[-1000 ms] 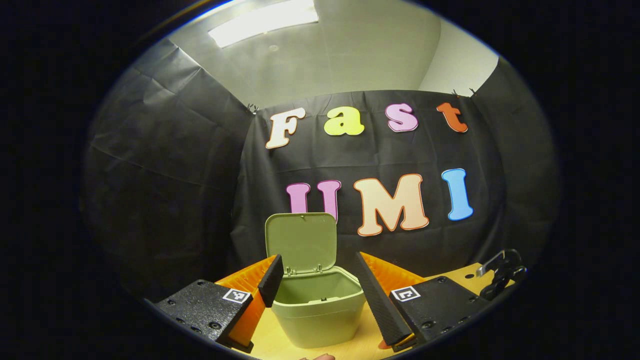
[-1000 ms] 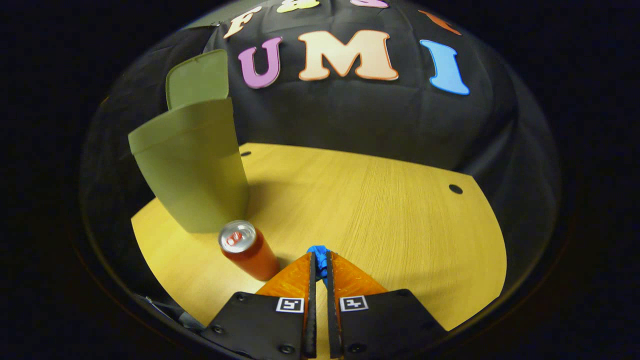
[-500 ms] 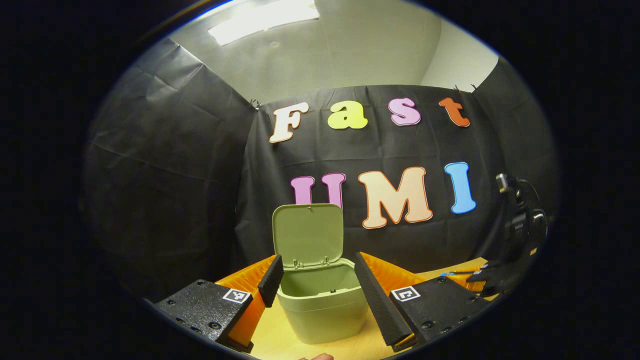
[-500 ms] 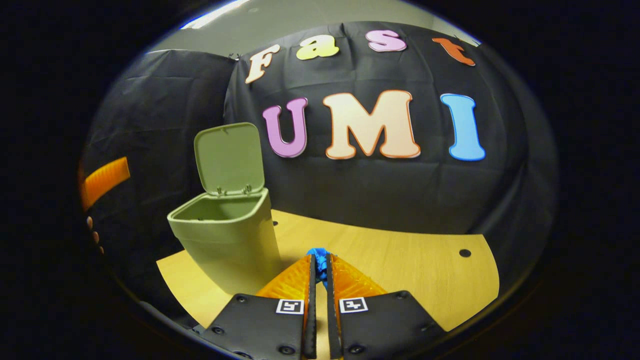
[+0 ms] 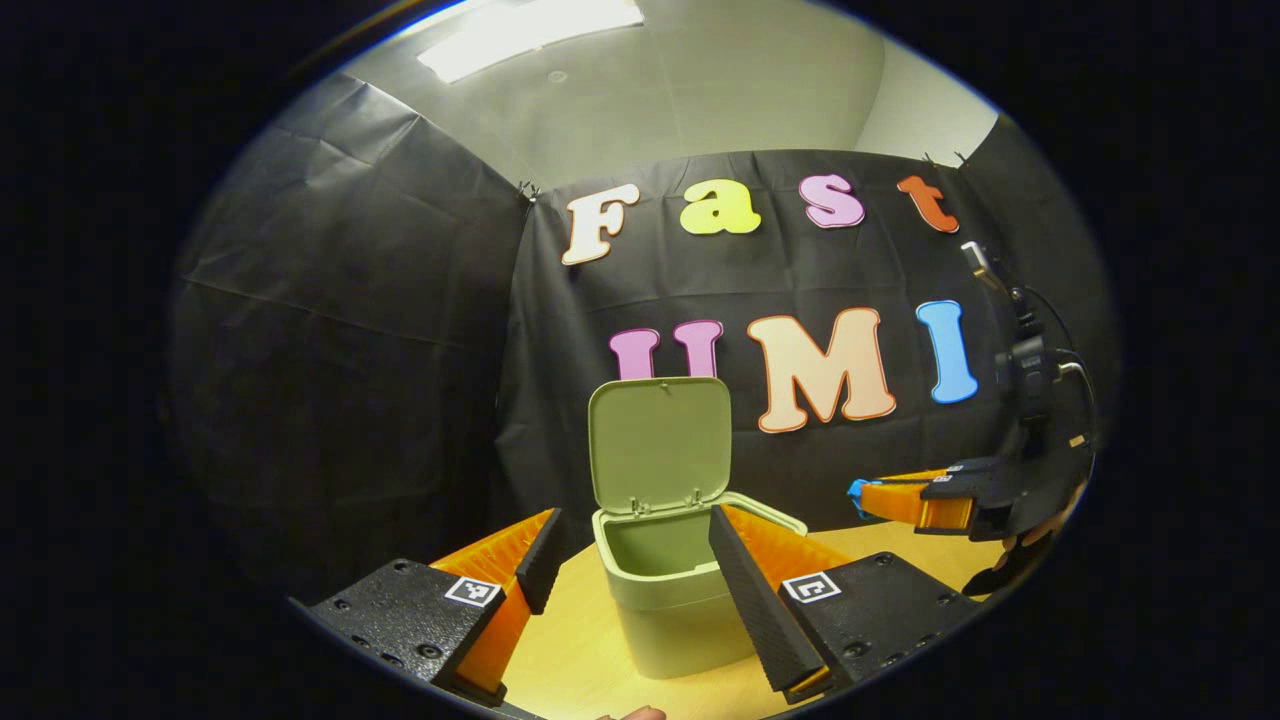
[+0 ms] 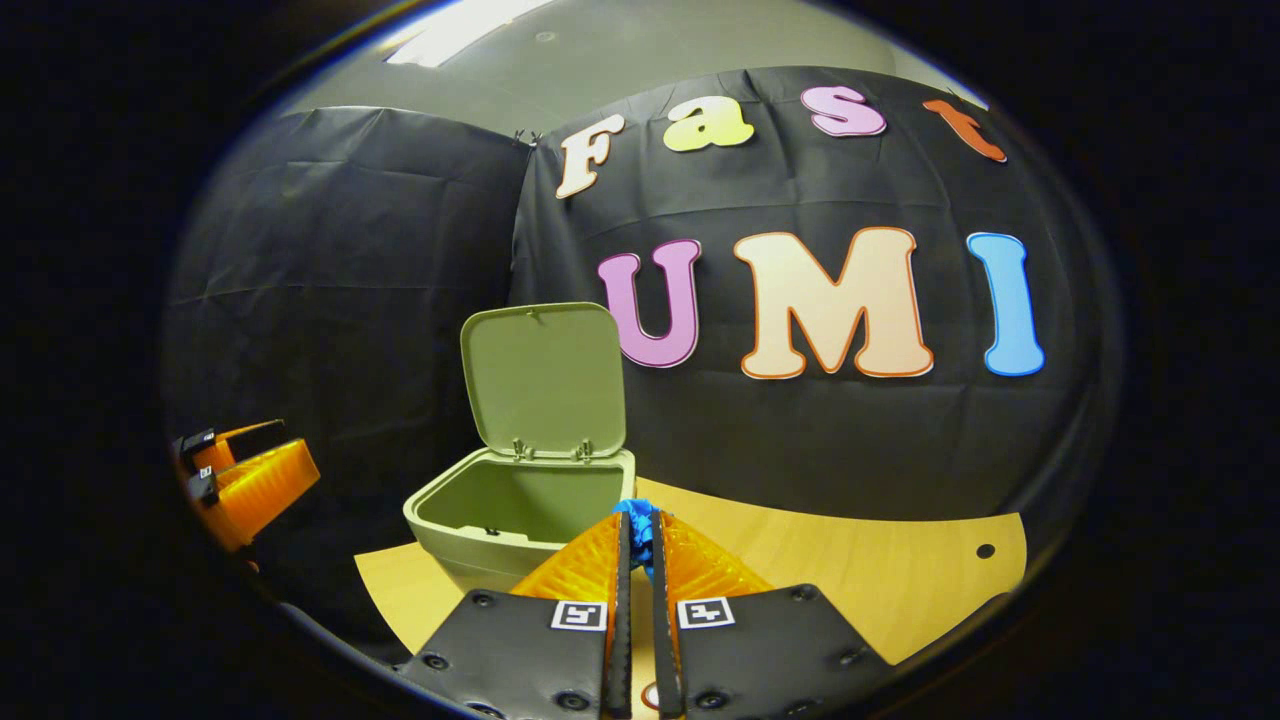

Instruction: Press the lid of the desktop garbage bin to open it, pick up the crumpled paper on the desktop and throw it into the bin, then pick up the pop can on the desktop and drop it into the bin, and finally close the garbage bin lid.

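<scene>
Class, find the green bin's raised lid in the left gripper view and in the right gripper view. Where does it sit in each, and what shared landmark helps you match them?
Left gripper view: the lid stands upright just right of centre, above the bin.
Right gripper view: the lid stands upright left of centre, behind the bin's opening.
Shared landmark: the yellow wooden desktop under the bin.

Recording booth set up inside an office-type room: black cloth walls [image 5: 340, 330] clipped up around a light wood bench [image 6: 850, 580], plain ceiling [image 5: 700, 90] with a fluorescent panel [image 5: 530, 25] above.
</scene>
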A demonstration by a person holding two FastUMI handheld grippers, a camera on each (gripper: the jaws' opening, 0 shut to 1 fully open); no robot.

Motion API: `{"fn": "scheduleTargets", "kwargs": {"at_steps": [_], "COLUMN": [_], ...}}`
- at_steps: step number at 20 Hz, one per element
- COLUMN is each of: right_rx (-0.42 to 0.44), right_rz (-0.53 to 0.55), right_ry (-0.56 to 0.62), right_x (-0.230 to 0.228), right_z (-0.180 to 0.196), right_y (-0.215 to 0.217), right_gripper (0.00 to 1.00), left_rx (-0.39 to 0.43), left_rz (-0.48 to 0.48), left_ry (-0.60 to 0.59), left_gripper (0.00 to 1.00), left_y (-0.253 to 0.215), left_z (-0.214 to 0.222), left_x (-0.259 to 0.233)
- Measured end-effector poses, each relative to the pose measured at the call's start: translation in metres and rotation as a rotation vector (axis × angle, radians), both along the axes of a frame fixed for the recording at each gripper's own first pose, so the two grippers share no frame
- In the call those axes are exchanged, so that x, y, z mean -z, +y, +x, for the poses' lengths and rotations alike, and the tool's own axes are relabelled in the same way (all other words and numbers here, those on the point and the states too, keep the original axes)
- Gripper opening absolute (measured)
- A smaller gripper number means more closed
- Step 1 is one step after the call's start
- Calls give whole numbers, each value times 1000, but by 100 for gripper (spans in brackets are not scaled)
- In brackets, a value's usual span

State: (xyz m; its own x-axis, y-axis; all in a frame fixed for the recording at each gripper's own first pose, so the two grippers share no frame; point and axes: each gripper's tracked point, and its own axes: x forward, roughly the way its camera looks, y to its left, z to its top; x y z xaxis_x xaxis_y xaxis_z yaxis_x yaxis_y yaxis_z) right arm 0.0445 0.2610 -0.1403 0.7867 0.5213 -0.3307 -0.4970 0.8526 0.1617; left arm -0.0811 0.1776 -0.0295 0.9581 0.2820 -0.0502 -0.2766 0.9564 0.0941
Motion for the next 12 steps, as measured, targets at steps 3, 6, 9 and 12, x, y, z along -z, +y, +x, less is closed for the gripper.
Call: {"fn": "scheduleTargets", "kwargs": {"at_steps": [3,6,9,12], "right_rx": [-9,-13,-6,0], "right_rz": [21,23,20,16], "right_ry": [-6,0,13,38], "right_x": [2,13,28,47], "right_z": [7,12,17,22], "right_y": [28,51,69,81], "right_gripper": [11,11,11,12], "left_rx": [-11,-14,-4,7], "left_rz": [-2,-5,-5,0], "left_ry": [16,28,44,53], "left_gripper": [87,88,87,87], "left_y": [15,28,39,49], "left_z": [0,0,4,9], "left_x": [8,15,24,30]}}
